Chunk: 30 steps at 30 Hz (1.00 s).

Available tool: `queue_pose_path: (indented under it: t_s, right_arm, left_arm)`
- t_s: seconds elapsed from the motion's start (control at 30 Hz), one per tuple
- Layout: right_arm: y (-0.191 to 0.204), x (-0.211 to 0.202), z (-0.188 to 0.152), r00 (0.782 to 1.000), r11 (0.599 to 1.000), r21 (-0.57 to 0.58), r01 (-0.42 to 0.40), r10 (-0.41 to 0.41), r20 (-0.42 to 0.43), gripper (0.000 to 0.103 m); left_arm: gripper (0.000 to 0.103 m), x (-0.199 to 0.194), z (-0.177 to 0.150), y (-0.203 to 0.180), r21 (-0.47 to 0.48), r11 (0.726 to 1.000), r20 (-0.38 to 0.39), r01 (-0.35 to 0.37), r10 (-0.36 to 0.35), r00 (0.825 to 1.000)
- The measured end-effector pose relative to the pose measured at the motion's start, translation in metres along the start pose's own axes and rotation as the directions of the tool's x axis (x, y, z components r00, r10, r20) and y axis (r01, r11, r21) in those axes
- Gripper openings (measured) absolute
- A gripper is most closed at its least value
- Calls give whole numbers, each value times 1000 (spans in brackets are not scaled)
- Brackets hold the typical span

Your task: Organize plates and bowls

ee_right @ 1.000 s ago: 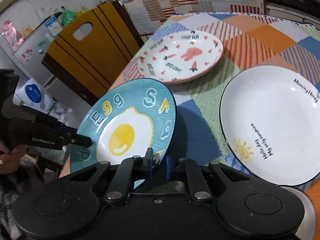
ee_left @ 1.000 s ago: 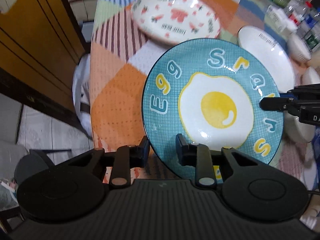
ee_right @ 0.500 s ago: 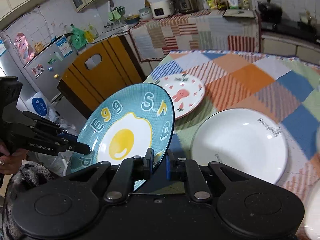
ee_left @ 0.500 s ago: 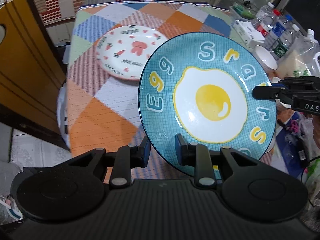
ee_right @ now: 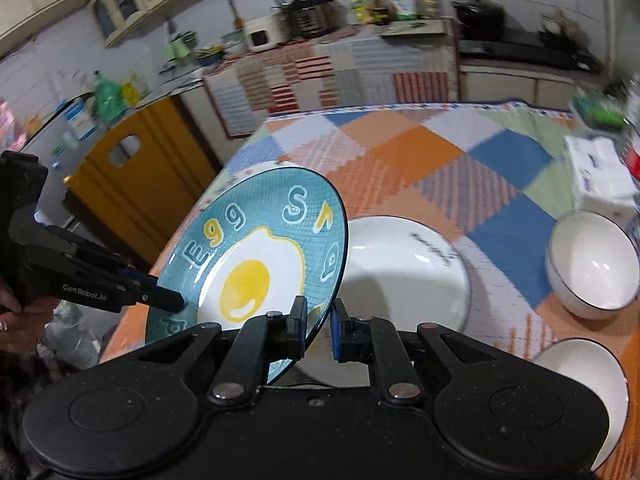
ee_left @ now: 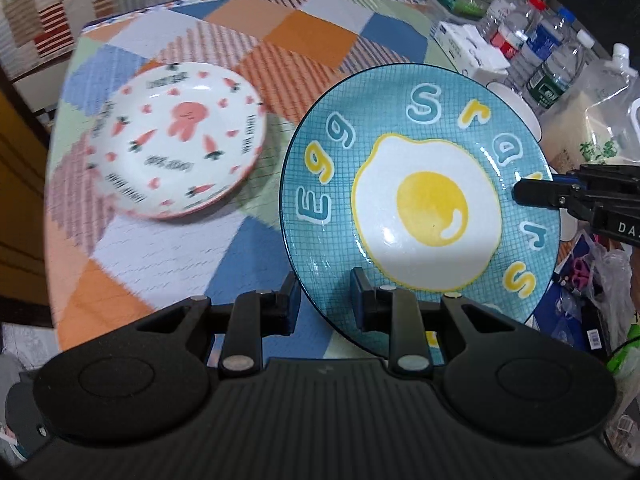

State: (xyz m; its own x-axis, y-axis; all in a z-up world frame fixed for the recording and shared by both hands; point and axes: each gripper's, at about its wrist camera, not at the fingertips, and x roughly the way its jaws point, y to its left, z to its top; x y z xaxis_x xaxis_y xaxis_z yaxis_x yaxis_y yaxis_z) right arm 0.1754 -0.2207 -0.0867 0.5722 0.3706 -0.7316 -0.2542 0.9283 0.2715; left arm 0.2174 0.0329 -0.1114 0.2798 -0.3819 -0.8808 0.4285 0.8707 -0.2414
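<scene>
The blue plate with a fried egg and the letters "Egg Stars" (ee_left: pixel 424 196) is held tilted above the checked tablecloth (ee_left: pixel 312 20). My left gripper (ee_left: pixel 324 304) is shut on its near rim, one finger under and one on top. My right gripper (ee_right: pixel 320 330) is shut on the opposite rim, and its tip (ee_left: pixel 528 196) shows at the plate's right edge in the left wrist view. In the right wrist view the blue plate (ee_right: pixel 256 264) partly overlaps a white plate (ee_right: pixel 404 264) lying on the table. A pink rabbit-and-carrot plate (ee_left: pixel 176 144) lies to the left.
Two white bowls (ee_right: pixel 592 260) (ee_right: pixel 580 392) stand right of the white plate. Water bottles (ee_left: pixel 540 40) and a tissue pack (ee_left: pixel 468 48) crowd the table's far right. A yellow wooden chair (ee_right: pixel 132 184) stands beside the left edge. A hand (ee_right: pixel 16 320) holds the left gripper.
Both grippers have lifted the blue egg plate and carried it from the table's left edge toward the white plate. Their hold on it has not changed.
</scene>
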Motion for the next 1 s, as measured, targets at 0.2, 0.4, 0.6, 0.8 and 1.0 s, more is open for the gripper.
queue_pose_path:
  t_s: [0.2,0.4,0.6,0.8,1.0]
  right_arm:
    - [-39,26,-3,998,997,53,53,-51,-43,16]
    - [-64,50,-8,995,992,100,77,-71,-71,16]
    - [-70,61,-7,989,991,86,101,-91,-114,18]
    - [-73,70,-6,983,985,101,138,-123,-138,19]
    - [-69,77,-3,969,973,112,203,-183,-164,22]
  left_arm:
    - [24,43,24,-12,21,1000,-40,-15,15,999]
    - [24,75,33,-13,18,1000,-78,-19,20,997]
    - [25,84,36,-11,13,1000,-93,-21,22,995]
    - [25,93,43,-16,21,999,-96,-48,50,994]
    - [25,96,44,-18,14,997,-92,-74,75,993]
